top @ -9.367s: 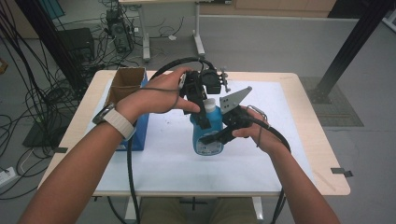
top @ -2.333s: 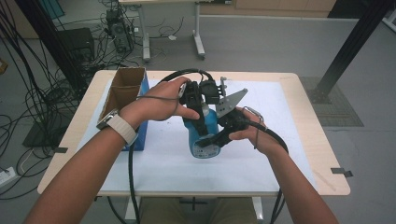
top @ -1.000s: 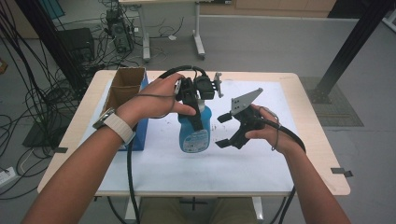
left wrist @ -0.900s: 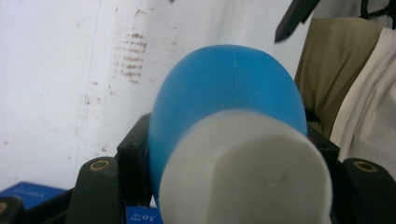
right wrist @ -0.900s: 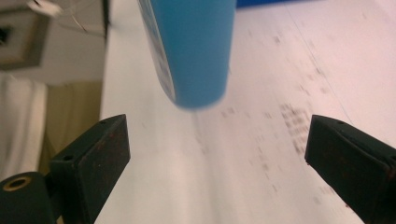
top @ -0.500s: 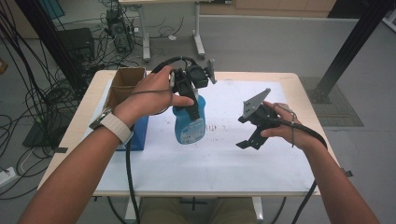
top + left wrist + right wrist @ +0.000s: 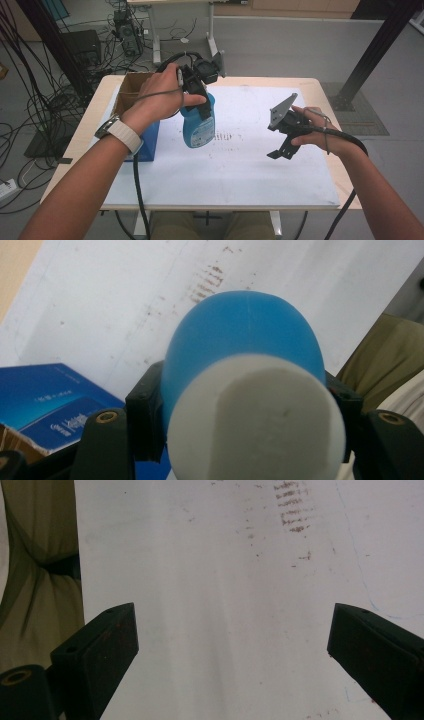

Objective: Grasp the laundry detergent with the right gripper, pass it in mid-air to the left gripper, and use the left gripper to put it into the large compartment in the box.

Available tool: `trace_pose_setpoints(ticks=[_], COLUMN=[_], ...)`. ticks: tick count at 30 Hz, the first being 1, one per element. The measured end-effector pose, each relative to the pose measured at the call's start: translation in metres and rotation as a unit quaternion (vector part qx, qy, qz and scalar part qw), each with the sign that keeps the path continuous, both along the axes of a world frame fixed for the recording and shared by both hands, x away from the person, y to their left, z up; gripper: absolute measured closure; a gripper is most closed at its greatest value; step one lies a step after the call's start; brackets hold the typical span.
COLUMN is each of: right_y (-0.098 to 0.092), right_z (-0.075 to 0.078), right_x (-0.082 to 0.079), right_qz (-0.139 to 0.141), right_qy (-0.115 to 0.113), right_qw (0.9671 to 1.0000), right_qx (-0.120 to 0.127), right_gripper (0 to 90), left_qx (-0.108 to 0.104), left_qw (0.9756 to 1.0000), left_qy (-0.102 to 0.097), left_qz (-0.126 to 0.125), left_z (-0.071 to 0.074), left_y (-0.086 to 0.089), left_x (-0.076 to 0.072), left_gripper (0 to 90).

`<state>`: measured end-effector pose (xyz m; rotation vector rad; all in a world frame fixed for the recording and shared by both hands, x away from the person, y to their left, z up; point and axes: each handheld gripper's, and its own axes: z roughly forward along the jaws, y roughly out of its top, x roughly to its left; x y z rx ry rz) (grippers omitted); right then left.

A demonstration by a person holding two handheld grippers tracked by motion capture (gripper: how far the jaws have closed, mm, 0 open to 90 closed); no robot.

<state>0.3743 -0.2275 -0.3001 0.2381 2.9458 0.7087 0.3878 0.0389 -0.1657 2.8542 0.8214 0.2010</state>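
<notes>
Grey floor strewn with black cables is seen around a light wooden counter (image 7: 320,87), most of whose top is covered by a white sheet (image 7: 240,170) marked with faint brown smudges near its middle. Bare wood is left as a narrow strip along the left, far and right edges. Wide open room is offered on the sheet's near half and between the two hands; only the left side is occupied.

A blue bottle (image 7: 199,125) with a white cap is pinched at its neck by the left tongs (image 7: 196,90) and is held above the sheet, left of centre, hanging roughly upright. In the left gripper view the cap (image 7: 257,415) is seen end-on, with the black jaws pressed against the neck on both sides. A pale label is carried on the bottle's body, but its print is too small to be read.

Just left of the bottle, a blue box (image 7: 145,142) lies at the sheet's left edge, with an open cardboard box (image 7: 131,89) behind it. White lettering is visible on the blue box in the left gripper view, though it cannot be made out.

The right tongs (image 7: 281,150) are held above the right half of the sheet, well apart from the bottle, with the jaws spread wide and nothing between them; bare, smudged sheet is seen beneath them in the right gripper view.
</notes>
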Motion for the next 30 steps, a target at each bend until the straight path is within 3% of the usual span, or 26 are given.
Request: trace_pose_setpoints(ticks=[8,16,22,30], right_y=[-0.009,-0.016,-0.018,-0.021], right_z=[0.002,-0.002,-0.004,-0.004], right_x=[-0.003,-0.003,-0.001,0.003], right_qz=[0.002,0.001,0.003,-0.001], right_qy=[-0.003,-0.003,-0.003,-0.007], right_qw=[0.9999,0.9999,0.9999,0.9999], right_qx=[-0.013,-0.016,-0.014,-0.014], right_gripper=[6.3,6.4,6.4,6.5], left_qx=[0.001,0.004,-0.001,0.000], left_qw=[0.9994,0.9970,0.9939,0.9863], left_qy=[-0.003,-0.007,-0.013,-0.021], left_qz=[0.034,0.077,0.109,0.164], left_z=[0.010,0.019,0.029,0.044], left_y=[0.002,0.006,0.008,0.015], left_x=[0.002,0.006,0.010,0.016], left_gripper=[36.9,36.9,36.9,36.9])
